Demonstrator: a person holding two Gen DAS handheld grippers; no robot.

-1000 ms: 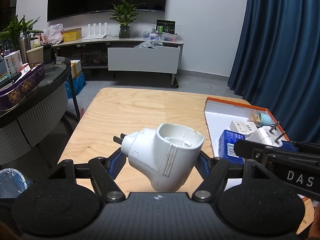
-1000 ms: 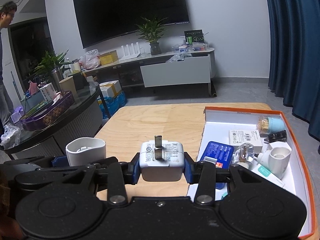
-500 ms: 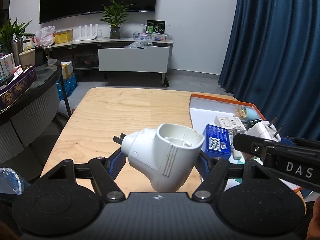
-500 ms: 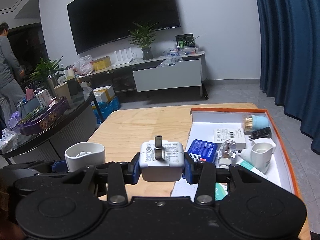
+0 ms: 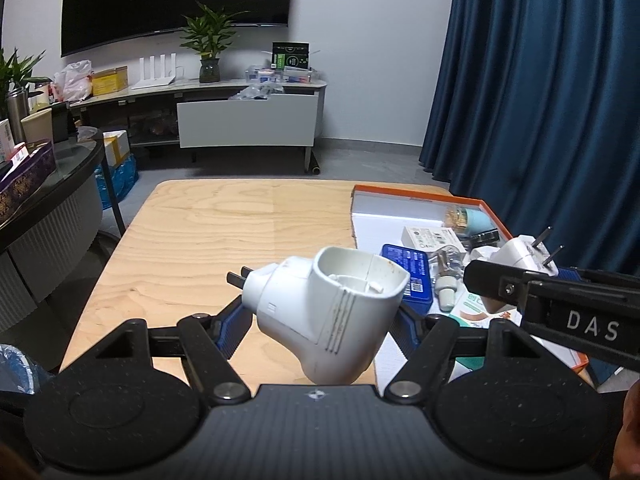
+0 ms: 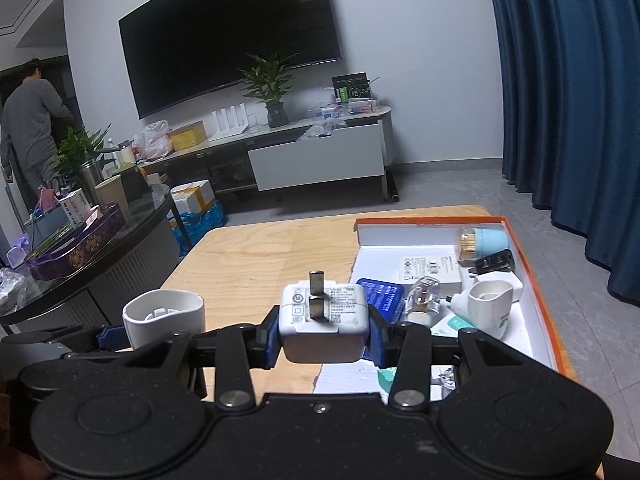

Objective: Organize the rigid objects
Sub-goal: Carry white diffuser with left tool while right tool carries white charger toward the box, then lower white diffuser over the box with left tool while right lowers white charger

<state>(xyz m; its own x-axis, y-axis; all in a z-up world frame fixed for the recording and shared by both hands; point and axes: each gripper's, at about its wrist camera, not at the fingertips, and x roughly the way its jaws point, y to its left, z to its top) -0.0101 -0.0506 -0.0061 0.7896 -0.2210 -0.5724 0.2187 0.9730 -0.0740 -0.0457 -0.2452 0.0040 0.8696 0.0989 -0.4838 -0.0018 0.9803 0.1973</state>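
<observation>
My left gripper [image 5: 320, 320] is shut on a large white plug-in device [image 5: 328, 312] with its prongs pointing left, held above the wooden table [image 5: 224, 240]. My right gripper [image 6: 323, 332] is shut on a square white charger [image 6: 323, 320] with two prongs up, held over the table's near edge beside the tray. The charger also shows in the left wrist view [image 5: 520, 260]. The orange-rimmed white tray [image 6: 532, 272] lies at the right and holds a blue box [image 6: 380, 296], a white flat box [image 6: 430, 268], a clear bulb [image 6: 422, 300] and a white plug-in device [image 6: 486, 304].
A teal toothpick holder [image 6: 482, 242] and a black clip [image 6: 494, 262] lie at the tray's far right. A dark round table [image 6: 80, 248] with boxes stands to the left. A blue curtain [image 6: 568, 100] hangs at the right. A person [image 6: 28, 120] stands far left.
Both grippers have drawn back and turned slightly left with their loads; the tray has shifted left in both views. The person in the background has walked further away.
</observation>
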